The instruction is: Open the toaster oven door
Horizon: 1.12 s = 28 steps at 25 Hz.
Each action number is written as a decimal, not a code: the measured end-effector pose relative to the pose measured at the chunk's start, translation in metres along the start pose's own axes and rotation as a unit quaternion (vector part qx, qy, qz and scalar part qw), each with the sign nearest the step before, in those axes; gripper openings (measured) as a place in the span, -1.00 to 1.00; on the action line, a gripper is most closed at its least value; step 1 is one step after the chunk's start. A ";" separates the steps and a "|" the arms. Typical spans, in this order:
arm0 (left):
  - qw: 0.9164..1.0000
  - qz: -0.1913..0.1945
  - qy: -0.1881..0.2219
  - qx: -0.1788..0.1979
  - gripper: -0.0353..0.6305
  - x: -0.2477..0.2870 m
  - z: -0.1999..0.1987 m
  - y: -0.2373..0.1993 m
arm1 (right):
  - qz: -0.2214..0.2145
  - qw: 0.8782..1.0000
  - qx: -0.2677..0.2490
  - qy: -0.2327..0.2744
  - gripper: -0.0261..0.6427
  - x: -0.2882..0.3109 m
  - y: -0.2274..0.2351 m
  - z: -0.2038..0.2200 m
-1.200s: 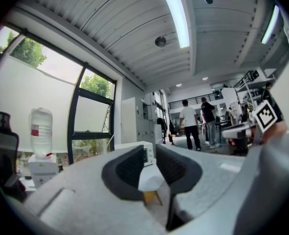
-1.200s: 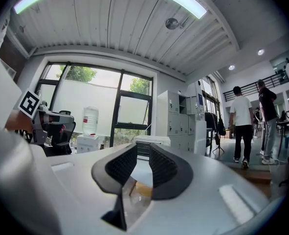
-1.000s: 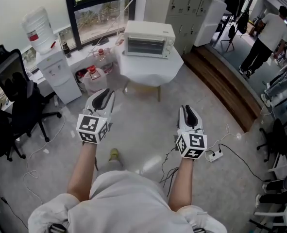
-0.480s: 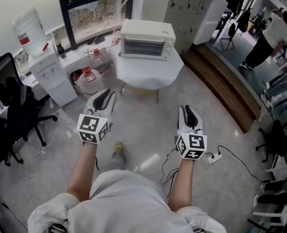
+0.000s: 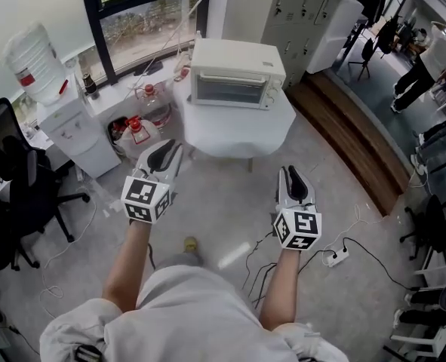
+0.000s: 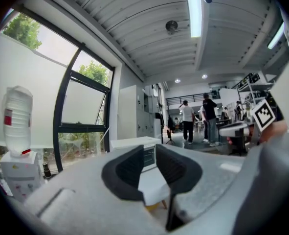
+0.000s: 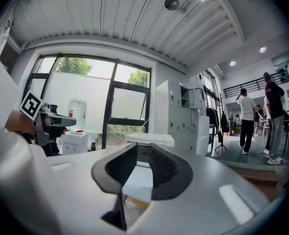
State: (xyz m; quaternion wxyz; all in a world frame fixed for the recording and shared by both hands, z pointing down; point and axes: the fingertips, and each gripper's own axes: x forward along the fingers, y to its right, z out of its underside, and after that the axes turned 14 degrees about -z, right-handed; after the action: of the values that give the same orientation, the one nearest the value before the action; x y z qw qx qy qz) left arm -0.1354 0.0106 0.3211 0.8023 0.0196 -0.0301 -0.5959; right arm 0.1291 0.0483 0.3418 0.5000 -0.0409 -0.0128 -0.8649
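Left gripper [image 5: 163, 151]: white shell, black pads [image 6: 127, 173].
Right gripper [image 5: 293, 178]: white shell, black ribbed pads.
Marker cubes [image 5: 145, 199]: black-and-white squares, behind the fingers.
Top [image 5: 185, 308]: white, short-sleeved.

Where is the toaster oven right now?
The toaster oven sits top centre in the head view, on the white table, right of the water dispenser.

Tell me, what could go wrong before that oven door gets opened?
A power strip and loose cables lie on the floor to the right; a foot could snag them. The oven looks light, so pulling its shut door might slide it across the table. Bottles stand just left of the table and could get knocked.
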 end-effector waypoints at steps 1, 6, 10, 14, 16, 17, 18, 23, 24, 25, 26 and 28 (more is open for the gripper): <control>1.000 0.001 -0.001 0.001 -0.67 0.011 0.001 -0.008 | 0.000 1.000 0.001 0.000 -0.73 0.014 0.002 0.000; 1.000 0.006 -0.011 -0.001 -0.67 0.057 0.010 -0.046 | -0.003 1.000 0.003 -0.009 -0.73 0.077 0.007 0.001; 1.000 0.013 -0.012 -0.005 -0.67 0.083 0.013 -0.069 | -0.001 1.000 -0.001 -0.012 -0.73 0.113 0.009 -0.004; 1.000 0.021 -0.011 -0.010 -0.67 0.105 0.015 -0.084 | 0.004 1.000 -0.004 -0.014 -0.73 0.135 0.011 -0.008; 1.000 0.026 -0.012 -0.012 -0.67 0.115 0.016 -0.086 | 0.008 1.000 -0.005 -0.016 -0.73 0.142 0.014 -0.009; 0.999 0.029 -0.011 -0.013 -0.67 0.119 0.016 -0.086 | 0.010 1.000 -0.006 -0.017 -0.74 0.145 0.017 -0.009; 0.999 0.032 -0.010 -0.013 -0.67 0.123 0.016 -0.086 | 0.012 1.000 -0.006 -0.018 -0.73 0.147 0.020 -0.009; 0.999 0.043 -0.008 -0.015 -0.67 0.142 0.015 -0.089 | 0.021 1.000 -0.010 -0.019 -0.73 0.161 0.030 -0.014; 0.999 0.043 -0.008 -0.016 -0.67 0.148 0.015 -0.091 | 0.021 1.000 -0.010 -0.018 -0.73 0.166 0.032 -0.014; 0.999 0.043 -0.007 -0.016 -0.67 0.153 0.015 -0.092 | 0.020 1.000 -0.009 -0.018 -0.73 0.170 0.034 -0.014; 0.999 0.043 -0.007 -0.015 -0.67 0.158 0.016 -0.093 | 0.019 1.000 -0.009 -0.018 -0.73 0.175 0.037 -0.013; 0.999 0.044 -0.008 -0.016 -0.67 0.169 0.018 -0.093 | 0.017 1.000 -0.008 -0.018 -0.73 0.184 0.044 -0.012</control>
State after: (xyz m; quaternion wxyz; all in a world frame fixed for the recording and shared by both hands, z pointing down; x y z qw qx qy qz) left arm -0.1767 -0.1778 0.3373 0.8274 0.0010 -0.0280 -0.5610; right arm 0.0748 -0.1334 0.3445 0.5137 -0.0611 -0.0140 -0.8557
